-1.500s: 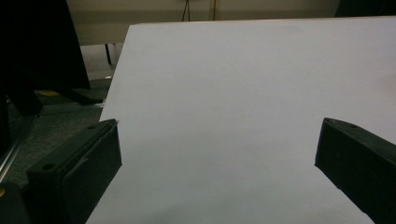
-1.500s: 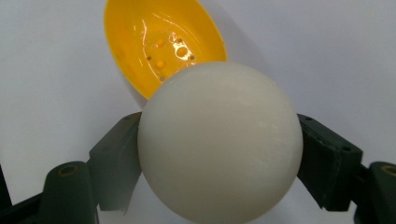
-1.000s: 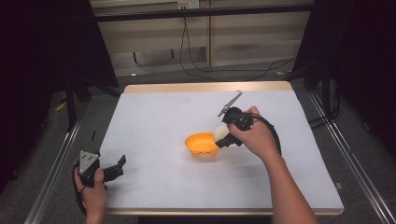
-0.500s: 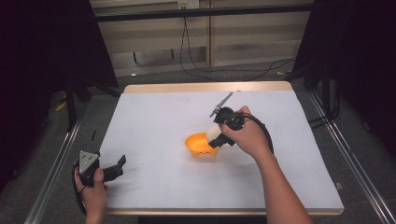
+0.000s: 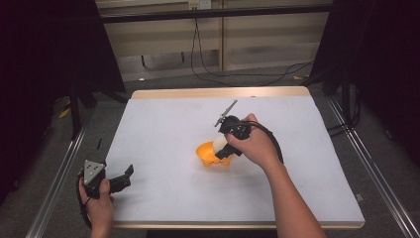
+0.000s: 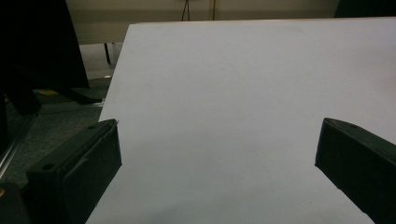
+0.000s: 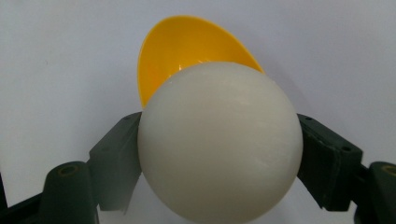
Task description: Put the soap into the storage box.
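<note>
The right tool (image 7: 219, 154) clamps a smooth, matte white ball (image 7: 219, 144) over a glossy orange bowl (image 7: 187, 51); the left tool (image 6: 219, 158) gapes wide above the plain white desk (image 6: 243, 93).

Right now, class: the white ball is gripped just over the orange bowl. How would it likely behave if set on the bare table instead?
The white ball looks round and smooth, so it would probably roll away. Its glossy skin may slip between the right gripper pads. The orange bowl looks curved enough to cradle it.
</note>
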### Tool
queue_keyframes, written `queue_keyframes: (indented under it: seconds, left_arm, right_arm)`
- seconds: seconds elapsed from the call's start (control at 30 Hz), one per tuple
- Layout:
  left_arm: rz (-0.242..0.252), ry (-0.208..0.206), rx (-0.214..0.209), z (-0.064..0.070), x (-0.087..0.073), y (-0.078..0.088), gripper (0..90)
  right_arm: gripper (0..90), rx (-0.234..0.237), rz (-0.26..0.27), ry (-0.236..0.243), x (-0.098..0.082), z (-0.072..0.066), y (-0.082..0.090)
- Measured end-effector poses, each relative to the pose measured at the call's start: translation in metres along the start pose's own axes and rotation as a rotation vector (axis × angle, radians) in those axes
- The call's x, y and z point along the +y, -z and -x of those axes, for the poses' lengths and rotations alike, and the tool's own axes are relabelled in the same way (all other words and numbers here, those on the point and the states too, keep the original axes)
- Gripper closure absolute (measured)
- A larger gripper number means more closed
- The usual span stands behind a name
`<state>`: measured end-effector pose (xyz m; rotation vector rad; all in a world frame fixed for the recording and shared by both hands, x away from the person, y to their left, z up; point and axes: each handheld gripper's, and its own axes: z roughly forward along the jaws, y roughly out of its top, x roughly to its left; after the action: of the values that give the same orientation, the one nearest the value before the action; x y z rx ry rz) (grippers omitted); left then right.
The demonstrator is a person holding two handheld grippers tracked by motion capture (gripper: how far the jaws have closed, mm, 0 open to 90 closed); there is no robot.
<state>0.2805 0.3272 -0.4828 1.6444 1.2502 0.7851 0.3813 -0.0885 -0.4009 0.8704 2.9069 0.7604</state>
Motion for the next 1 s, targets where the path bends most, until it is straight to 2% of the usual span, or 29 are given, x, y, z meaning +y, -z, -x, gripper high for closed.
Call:
queue_keyframes:
  seconds: [1.0]
  left_arm:
    - [-0.004, -0.001, 0.002, 0.0, 0.0, 0.0, 0.2]
  right_arm:
    - [22.9, 0.009, -0.034, 0.033, 0.01, -0.003, -0.017]
